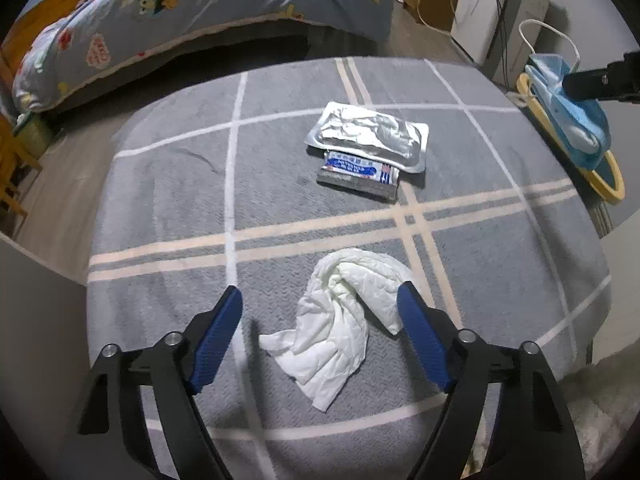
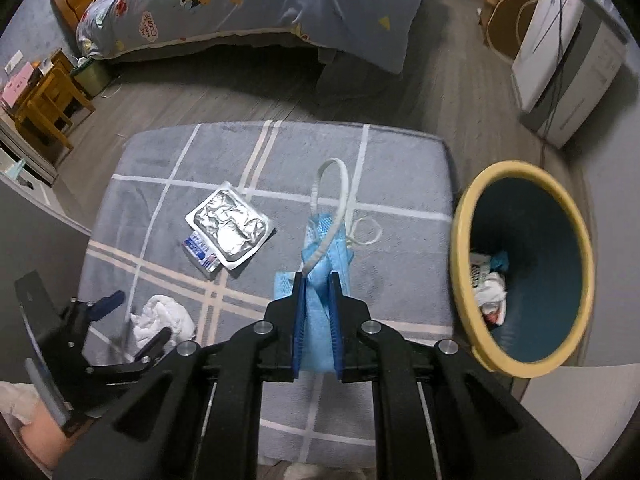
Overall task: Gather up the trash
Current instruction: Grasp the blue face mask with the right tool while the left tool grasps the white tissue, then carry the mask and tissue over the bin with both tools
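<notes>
Right gripper (image 2: 316, 312): jaws clamped on a blue face mask (image 2: 320, 276), which hangs between the blue pads above the grey checked rug (image 2: 160, 208), its white ear loops (image 2: 332, 184) trailing forward. Just to the right of the mask stands a bin (image 2: 464, 240) with a yellow rim and dark teal inside, tilted in the fisheye view; it already contains crumpled white and printed waste. Left gripper (image 1: 320, 316): jaws spread wide, nothing held, positioned low over the rug with a crumpled white tissue (image 1: 340, 332) lying between the pads; the right-hand pad is at the tissue's edge, though contact cannot be confirmed. Further out on the rug lies a silver foil pouch (image 1: 368, 136), overlapping a small blue-and-white printed packet (image 1: 356, 168). Beyond the rug, a bed with a blue cartoon-print quilt (image 1: 200, 4) stands on the wooden floor.
</notes>
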